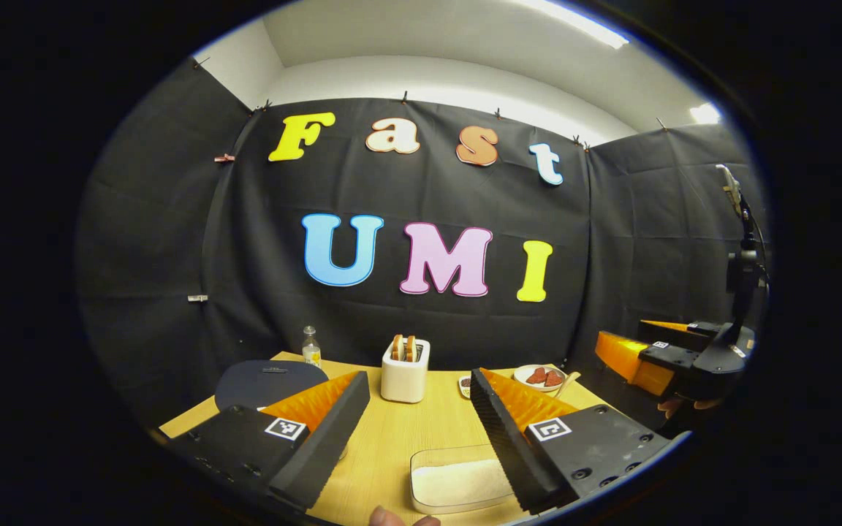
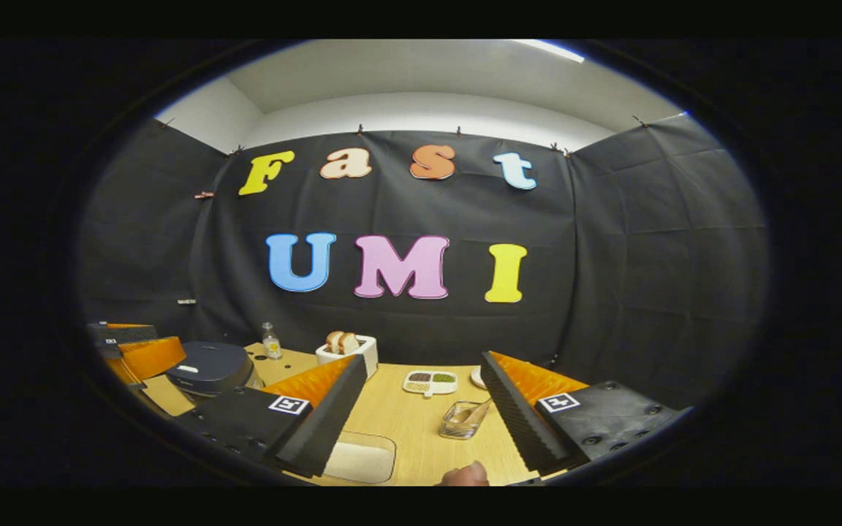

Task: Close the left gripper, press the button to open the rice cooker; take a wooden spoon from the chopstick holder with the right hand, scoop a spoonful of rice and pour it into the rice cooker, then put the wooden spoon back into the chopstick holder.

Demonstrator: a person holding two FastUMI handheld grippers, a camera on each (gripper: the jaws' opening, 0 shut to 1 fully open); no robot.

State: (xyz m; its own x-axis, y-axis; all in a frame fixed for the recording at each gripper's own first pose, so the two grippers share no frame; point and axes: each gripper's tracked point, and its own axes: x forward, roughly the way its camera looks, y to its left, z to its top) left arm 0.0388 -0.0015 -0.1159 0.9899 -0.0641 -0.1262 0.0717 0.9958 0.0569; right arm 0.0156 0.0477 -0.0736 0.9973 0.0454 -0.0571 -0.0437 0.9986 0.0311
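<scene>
Zero steps done: rice cooker (image 2: 210, 367) lid down, wooden spoon (image 2: 471, 415) sits in chopstick holder (image 2: 459, 423). Left gripper (image 1: 421, 424) and right gripper (image 2: 425, 409) both jaws apart, holding nothing; everything left

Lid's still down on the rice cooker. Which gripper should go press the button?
Left. The rice cooker sits at the table's left, beside the left gripper. The right gripper faces the chopstick holder instead.
</scene>
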